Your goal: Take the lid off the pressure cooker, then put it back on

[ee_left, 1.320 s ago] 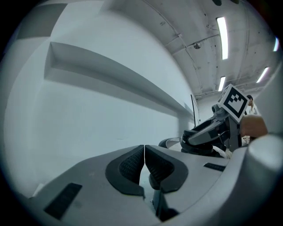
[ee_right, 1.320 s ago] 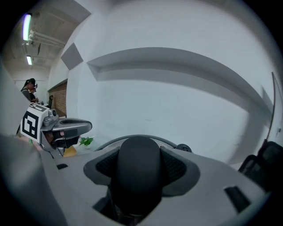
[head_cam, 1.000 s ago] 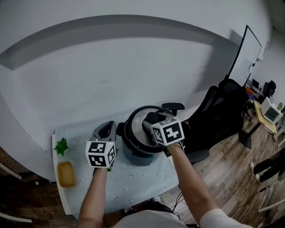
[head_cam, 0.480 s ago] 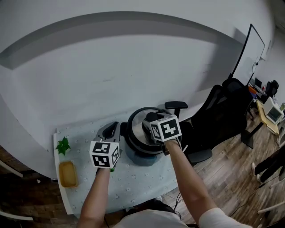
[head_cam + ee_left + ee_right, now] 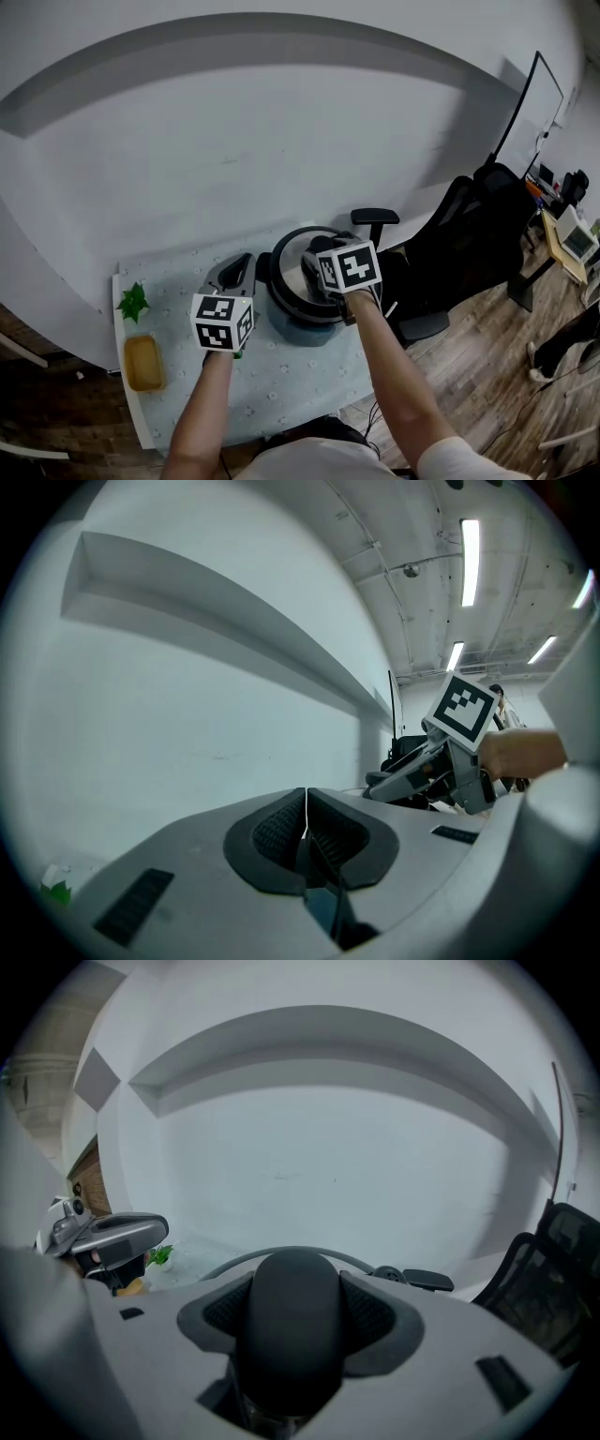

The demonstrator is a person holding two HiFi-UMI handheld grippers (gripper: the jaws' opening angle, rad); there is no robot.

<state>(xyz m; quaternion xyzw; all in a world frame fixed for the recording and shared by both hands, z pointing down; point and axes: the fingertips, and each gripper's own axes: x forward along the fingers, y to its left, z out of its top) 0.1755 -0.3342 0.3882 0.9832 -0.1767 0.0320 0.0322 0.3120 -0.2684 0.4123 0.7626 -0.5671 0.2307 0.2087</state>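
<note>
The pressure cooker [image 5: 298, 334] stands on the table with its round lid [image 5: 281, 277] on top. My right gripper [image 5: 315, 271] is shut on the lid's black handle [image 5: 292, 1324], which fills the space between the pads; the lid's rim [image 5: 281, 1252] curves just beyond it. My left gripper [image 5: 245, 266] hovers just left of the cooker, and its pads [image 5: 281, 829] meet with nothing between them. The right gripper's marker cube [image 5: 462, 708] shows in the left gripper view, at the right. Whether the lid is locked on the pot is hidden.
A green plant sprig [image 5: 132, 303] and a yellow-brown tray [image 5: 142, 364] sit at the table's left end. The pale dotted tabletop [image 5: 281, 384] ends close to me. A black office chair [image 5: 464, 246] stands right of the table, its armrest [image 5: 375, 216] behind the cooker. A grey wall lies behind.
Both grippers and the cooker keep nearly the same places; the right gripper stays shut on the handle. The head view has shifted slightly.
</note>
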